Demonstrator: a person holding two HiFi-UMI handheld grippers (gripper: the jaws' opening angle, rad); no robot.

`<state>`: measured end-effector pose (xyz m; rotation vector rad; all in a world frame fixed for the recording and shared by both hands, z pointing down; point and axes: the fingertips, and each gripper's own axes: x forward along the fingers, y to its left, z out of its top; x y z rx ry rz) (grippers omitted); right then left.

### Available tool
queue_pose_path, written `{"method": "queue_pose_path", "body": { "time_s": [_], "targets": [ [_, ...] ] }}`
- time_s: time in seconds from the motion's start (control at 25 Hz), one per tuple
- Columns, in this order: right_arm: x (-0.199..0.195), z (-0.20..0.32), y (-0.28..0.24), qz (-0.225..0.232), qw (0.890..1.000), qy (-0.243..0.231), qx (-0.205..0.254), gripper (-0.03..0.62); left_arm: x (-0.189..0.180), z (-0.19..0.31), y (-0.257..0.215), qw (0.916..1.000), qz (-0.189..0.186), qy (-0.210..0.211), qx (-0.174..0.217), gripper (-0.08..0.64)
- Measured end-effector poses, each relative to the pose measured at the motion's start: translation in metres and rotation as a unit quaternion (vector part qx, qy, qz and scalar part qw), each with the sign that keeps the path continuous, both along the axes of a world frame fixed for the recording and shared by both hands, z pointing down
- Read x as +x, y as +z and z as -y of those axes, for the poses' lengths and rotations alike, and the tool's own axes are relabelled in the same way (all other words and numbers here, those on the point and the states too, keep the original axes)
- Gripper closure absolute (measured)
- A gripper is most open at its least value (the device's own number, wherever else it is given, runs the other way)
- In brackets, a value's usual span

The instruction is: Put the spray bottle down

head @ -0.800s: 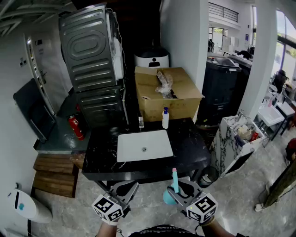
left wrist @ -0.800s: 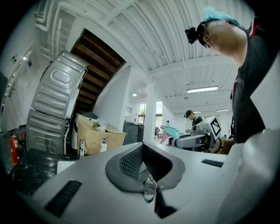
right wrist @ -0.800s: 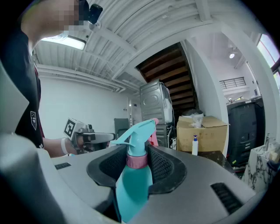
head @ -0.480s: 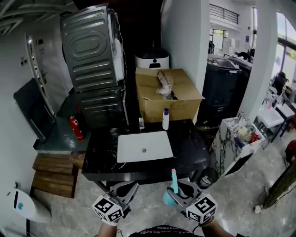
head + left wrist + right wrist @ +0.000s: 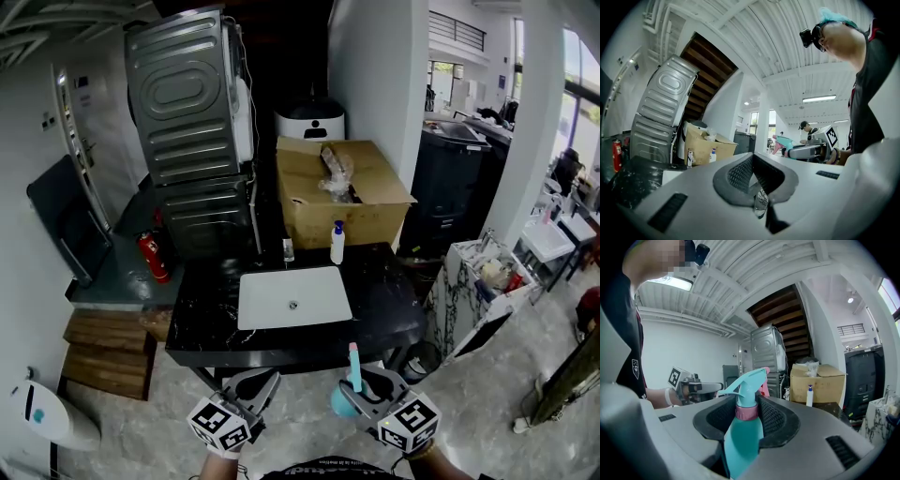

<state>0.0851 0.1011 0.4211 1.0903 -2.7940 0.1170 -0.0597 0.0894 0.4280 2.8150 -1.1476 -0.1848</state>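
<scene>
A: How is the person holding the tools?

B: Both are out in front at about waist height, side by side and roughly level, pointing at the black marble worktop (image 5: 384, 300) from its near side. The right gripper (image 5: 362, 388) has its fingers closed on the neck of the teal spray bottle (image 5: 351, 373), just under the pink collar. The bottle stands upright in that grip.

A: So the bottle isn't down?

B: No. It hangs over the floor (image 5: 487, 394), short of the worktop's front edge, touching nothing but the fingers.

A: And the left gripper (image 5: 255, 384)?

B: Its fingers are drawn together with nothing between them.

A: What is on the worktop?

B: A white sink (image 5: 293, 295) is set into its middle. At its back edge stands a white pump bottle (image 5: 337, 242) with a blue top. Right behind that edge sits an open cardboard box (image 5: 361, 211) with crumpled plastic wrapping (image 5: 335, 169) in it.

A: And around it?

B: A tall grey metal machine (image 5: 187, 103) leans behind the worktop's left corner. A red fire extinguisher (image 5: 155, 258) lies left of the worktop. The floor is pale marble.
</scene>
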Motion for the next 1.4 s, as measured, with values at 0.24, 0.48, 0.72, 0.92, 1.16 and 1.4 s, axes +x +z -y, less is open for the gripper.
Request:
{"method": "queue_pose_path", "body": {
  "time_s": [0.24,0.48,0.72,0.92,1.16,1.4],
  "targets": [
    [-0.005,0.003,-0.001,0.018,1.0,0.007,-0.012,0.422,-0.013,-0.003,0.004,1.0,-0.006,-0.002,-0.002,0.545],
    [-0.023,0.002,-0.001,0.008,1.0,0.006,-0.007,0.42,-0.033,-0.005,0.004,0.9999,-0.008,-0.007,-0.001,0.545],
    [-0.045,-0.002,0.002,0.0,1.0,0.009,-0.007,0.42,-0.053,-0.004,0.004,0.9999,-0.01,-0.005,0.003,0.545],
    [-0.058,-0.007,0.007,0.007,1.0,0.023,-0.007,0.42,-0.069,-0.007,0.012,0.9999,-0.009,0.002,0.004,0.545],
    [-0.07,-0.007,0.011,0.0,0.999,0.036,-0.01,0.419,-0.086,-0.005,0.019,0.9998,-0.018,-0.001,-0.006,0.545],
    [-0.069,0.022,0.024,-0.005,0.999,0.035,-0.013,0.419,-0.084,0.02,0.034,0.9997,-0.022,-0.001,-0.013,0.545]
  ]
}}
